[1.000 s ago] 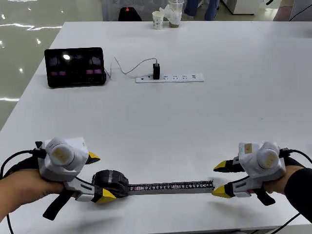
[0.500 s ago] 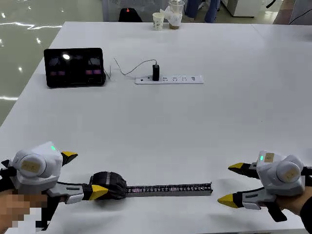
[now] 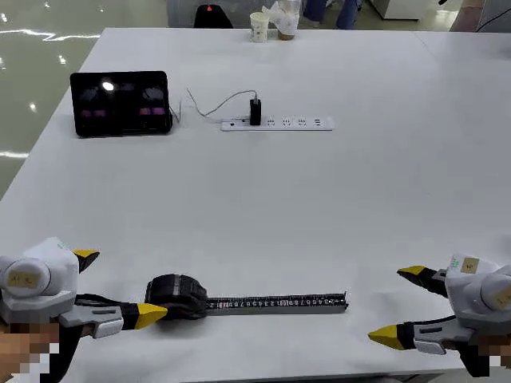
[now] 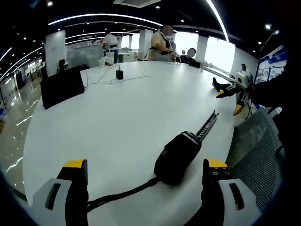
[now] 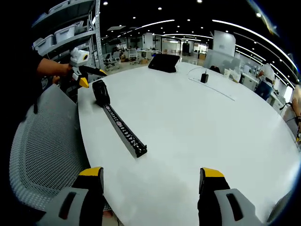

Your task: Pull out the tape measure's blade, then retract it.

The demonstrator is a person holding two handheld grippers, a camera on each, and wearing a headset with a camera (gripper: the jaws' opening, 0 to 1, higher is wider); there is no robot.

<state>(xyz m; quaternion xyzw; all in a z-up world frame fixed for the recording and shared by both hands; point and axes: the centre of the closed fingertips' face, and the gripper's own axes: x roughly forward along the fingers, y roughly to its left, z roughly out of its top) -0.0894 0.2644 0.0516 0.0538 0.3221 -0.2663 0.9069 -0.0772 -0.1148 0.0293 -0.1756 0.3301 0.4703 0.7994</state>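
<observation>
Both our grippers hover at the near edge of a white table (image 3: pixel 319 207), the left gripper (image 3: pixel 118 285) and the right gripper (image 3: pixel 402 305) each with jaws spread wide and nothing between them. The tape measure (image 3: pixel 231 304) lies flat between them, its long axis running side to side: the black case (image 3: pixel 177 294) sits just ahead of our left gripper's tips, and the drawn-out blade (image 3: pixel 279 303) points toward the right gripper, its hooked end short of those tips. With the blade already out, we judge retracting comes next, and the left gripper is nearer the case.
</observation>
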